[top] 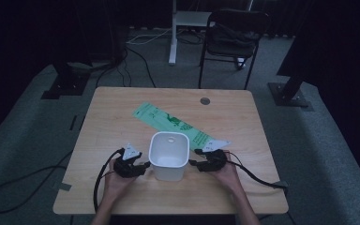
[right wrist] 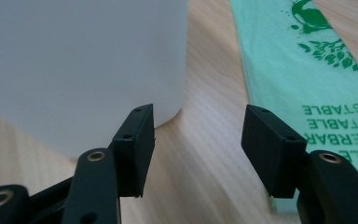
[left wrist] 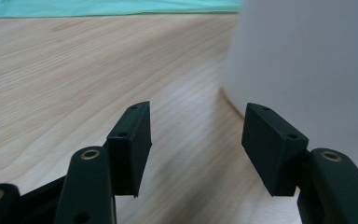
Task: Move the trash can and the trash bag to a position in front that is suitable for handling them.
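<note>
A white plastic bin (top: 169, 154) stands upright near the table's front middle, its mouth open upward. My left gripper (top: 145, 166) rests just left of the bin, open, with only bare wood between its jaws; the bin's wall (left wrist: 307, 70) rises at the right of the left gripper view. On the bin's other side sits my right gripper (top: 191, 162), also open and holding nothing. The bin's wall (right wrist: 84, 60) stands at the left of the right gripper view. A flat green plastic bag (top: 173, 123) lies behind the bin, and it reappears as green bag (right wrist: 307, 84) beside the right jaw.
The wooden table (top: 122, 112) has a round cable hole (top: 205, 101) at the back. Black cables trail off the front corners. A chair (top: 229, 37) and stand bases sit on the carpet beyond the table.
</note>
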A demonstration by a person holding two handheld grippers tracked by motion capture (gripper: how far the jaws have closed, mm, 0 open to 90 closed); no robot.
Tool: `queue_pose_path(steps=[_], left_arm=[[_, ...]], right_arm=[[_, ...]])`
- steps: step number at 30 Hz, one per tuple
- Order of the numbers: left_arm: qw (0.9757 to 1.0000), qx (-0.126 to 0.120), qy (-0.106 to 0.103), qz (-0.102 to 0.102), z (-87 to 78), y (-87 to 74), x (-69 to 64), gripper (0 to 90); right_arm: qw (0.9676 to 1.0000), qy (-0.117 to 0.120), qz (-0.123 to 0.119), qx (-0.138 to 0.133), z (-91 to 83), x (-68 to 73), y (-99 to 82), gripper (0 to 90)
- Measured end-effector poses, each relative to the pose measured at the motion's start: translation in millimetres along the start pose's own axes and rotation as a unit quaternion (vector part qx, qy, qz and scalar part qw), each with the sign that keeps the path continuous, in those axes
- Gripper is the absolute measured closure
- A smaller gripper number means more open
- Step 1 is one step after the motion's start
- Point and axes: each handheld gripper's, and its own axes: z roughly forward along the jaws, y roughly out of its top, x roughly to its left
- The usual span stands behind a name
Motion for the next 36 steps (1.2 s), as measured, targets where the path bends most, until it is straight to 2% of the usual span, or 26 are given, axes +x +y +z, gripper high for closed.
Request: queue_pose_path(steps=[3,5,7,13,19,22,25,26,27,28,29,34,35,36], left_arm=[[0.9999,-0.007,-0.011,0.011,-1.3,0.0,-5.8,42.8],[0.9998,-0.009,-0.006,0.017,-2.6,-0.5,-8.0,43.9],[0.9997,-0.012,-0.012,0.016,-5.5,-1.7,-7.8,44.0],[0.9996,-0.02,-0.018,0.01,-13.1,-6.5,-5.0,43.9],[0.9996,-0.024,-0.015,0.002,-17.4,-9.5,-2.2,43.7],[0.9998,-0.021,-0.007,0.0,-19.3,-11.8,0.9,43.5],[0.9997,-0.022,0.003,-0.005,-21.7,-13.3,6.0,43.4],[0.9997,-0.022,0.003,-0.005,-21.7,-13.3,6.0,43.5],[0.9997,-0.022,0.008,-0.01,-22.8,-14.0,8.2,43.5],[0.9995,-0.023,0.016,-0.018,-25.1,-15.7,14.1,43.4],[0.9993,-0.023,0.021,-0.023,-26.0,-16.5,16.6,43.4],[0.9985,-0.012,0.045,-0.028,-26.1,-20.1,26.0,43.3],[0.9985,-0.012,0.045,-0.028,-26.1,-20.1,26.0,43.2],[0.9984,-0.009,0.048,-0.029,-25.3,-20.6,27.0,43.2]], right_arm=[[0.9999,0.009,0.004,-0.007,4.1,-0.4,3.6,43.5],[0.9998,0.014,0.005,-0.013,6.3,-0.4,4.9,44.7],[0.9997,0.016,0.01,-0.013,7.1,-1.1,4.5,44.8],[0.9989,0.044,0.004,-0.018,9.6,3.7,2.3,44.9],[0.997,0.072,0.012,-0.026,11.9,9.0,0.4,44.8],[0.9961,0.082,0.008,-0.029,13.0,11.5,-0.6,44.9],[0.9979,0.061,-0.001,-0.021,9.4,10.1,0.2,44.9],[0.9979,0.061,-0.001,-0.021,9.4,10.1,0.2,44.9],[0.9986,0.05,-0.006,-0.015,7.0,8.9,1.2,44.9],[0.9996,0.023,-0.016,0.0,1.2,5.6,3.2,44.9],[0.9997,0.016,-0.019,0.004,-0.8,3.9,3.4,45.2],[0.9991,-0.032,-0.009,0.025,-8.6,-13.5,-2.3,48.8],[0.9991,-0.032,-0.009,0.025,-8.6,-13.5,-2.3,48.8],[0.9982,-0.047,-0.006,0.038,-8.4,-19.5,-5.7,49.7]])
